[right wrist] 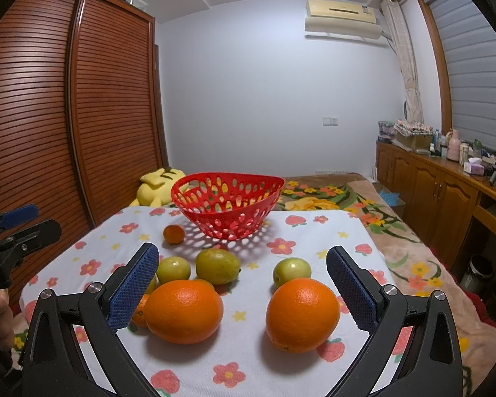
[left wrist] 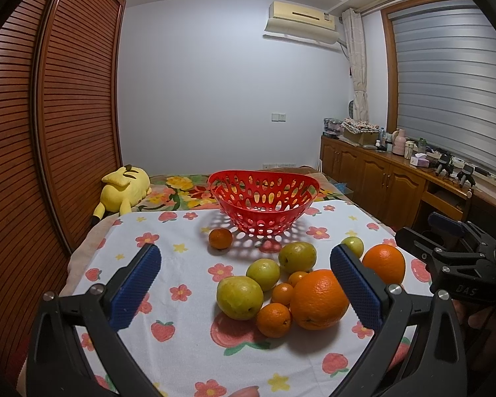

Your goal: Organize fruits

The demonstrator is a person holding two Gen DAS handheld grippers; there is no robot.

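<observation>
Two oranges [right wrist: 184, 311] [right wrist: 302, 314] sit loose on the desk [right wrist: 330, 225] before your empty basket [right wrist: 226, 203], both tools, left tool [left wrist: 244, 287] and right tool [right wrist: 243, 286], spread apart and holding nothing; a glancing pinch could send round fruit rolling off.

Basket [right wrist: 226, 205]: top open, bowl bare, unblocked from above.
Near cloth [left wrist: 182, 347]: bare on the left side, open to the left gripper [left wrist: 244, 284], jaws wide.
Fruit cluster [left wrist: 274, 284]: tightly packed, touching, little room between.
Right orange [right wrist: 302, 314]: apart from its neighbours, centred before the right gripper [right wrist: 241, 287], jaws spread.
</observation>
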